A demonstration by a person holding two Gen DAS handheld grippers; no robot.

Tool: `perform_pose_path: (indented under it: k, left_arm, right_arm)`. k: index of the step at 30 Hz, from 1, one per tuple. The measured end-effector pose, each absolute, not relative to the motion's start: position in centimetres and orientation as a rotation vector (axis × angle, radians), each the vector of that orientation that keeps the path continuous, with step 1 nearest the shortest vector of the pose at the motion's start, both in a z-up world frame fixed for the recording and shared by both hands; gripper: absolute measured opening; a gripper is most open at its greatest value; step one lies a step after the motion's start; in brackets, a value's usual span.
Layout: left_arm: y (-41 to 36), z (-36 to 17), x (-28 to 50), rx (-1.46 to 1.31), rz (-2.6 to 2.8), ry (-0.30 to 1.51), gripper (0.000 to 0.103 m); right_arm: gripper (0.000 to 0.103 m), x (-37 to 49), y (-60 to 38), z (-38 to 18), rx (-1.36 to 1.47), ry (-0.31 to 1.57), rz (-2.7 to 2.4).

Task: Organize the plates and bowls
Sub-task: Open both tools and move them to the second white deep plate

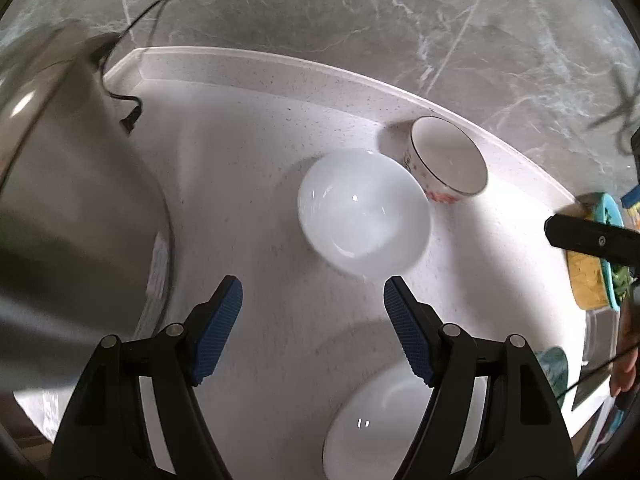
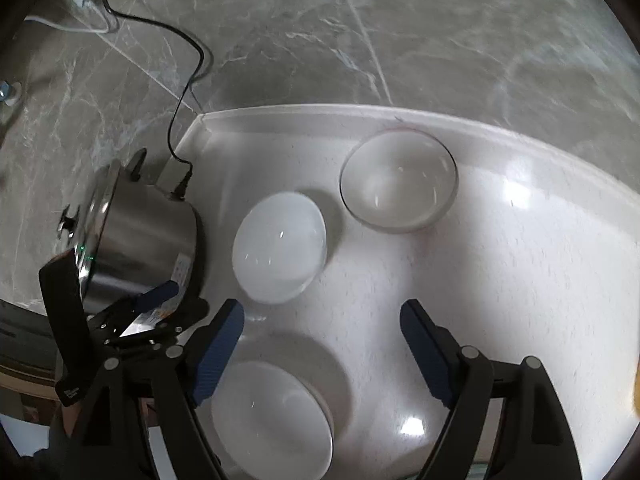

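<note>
both the left gripper and right gripper hang spread and empty, so a careless reach could knock the white bowl into the patterned bowl

exposure: bright, daylight-like, soft; countertop near blown out
glare: hot spots on countertop in right wrist view; small specular dots on white bowl
shadows: soft, falling left of patterned bowl and around plate
blur: motion smear on steel pot and bowl rims
distortion: heavy fisheye, black vignette corners, backsplash edge bowed
</note>
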State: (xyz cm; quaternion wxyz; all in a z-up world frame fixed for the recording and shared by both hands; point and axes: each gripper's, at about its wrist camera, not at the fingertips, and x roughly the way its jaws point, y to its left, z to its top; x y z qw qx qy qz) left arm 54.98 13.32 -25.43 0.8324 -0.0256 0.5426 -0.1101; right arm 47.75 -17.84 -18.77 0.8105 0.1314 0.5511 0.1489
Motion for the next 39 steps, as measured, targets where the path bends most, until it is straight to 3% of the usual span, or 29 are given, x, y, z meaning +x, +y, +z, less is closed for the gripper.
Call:
perform_pose_path:
  k: [22,31,32,35,37,38,39]
  left_arm:
    - [12.4,-31.8,64.8,-0.014,-0.267,1.285,0.072]
    - [12.0,-33.9,66.1,-0.020,-0.295,1.297,0.071]
    - [11.9,-34.0,66.2,-0.013,-0.295,1.296,0.069]
    - [11.4,-34.5,66.6,0.007,-0.297,1.305,0.049]
    - [11.2,-34.9,67.0,0.019,-0.297,1.308,0.026]
    - [11.0,-35.0,67.1,0.015,-0.305,1.305,0.024]
    - [10.9,-35.0,67.0,0.019,-0.309,1.299,0.018]
  right_arm:
    - [0.082,53.2,-14.9,-27.2,0.363,1.260,0.326]
    - [0.074,54.6,-13.9,-29.1,0.350,1.287,0.337]
    - [0.073,54.8,-13.7,-29.4,0.348,1.290,0.337]
    - [0.070,55.0,-13.6,-29.8,0.350,1.293,0.337]
    - [0.063,55.2,-13.4,-30.0,0.343,1.292,0.339]
    - [0.052,55.3,-13.2,-30.1,0.335,1.295,0.344]
    - [0.035,55.3,-13.1,-30.3,0.327,1.299,0.344]
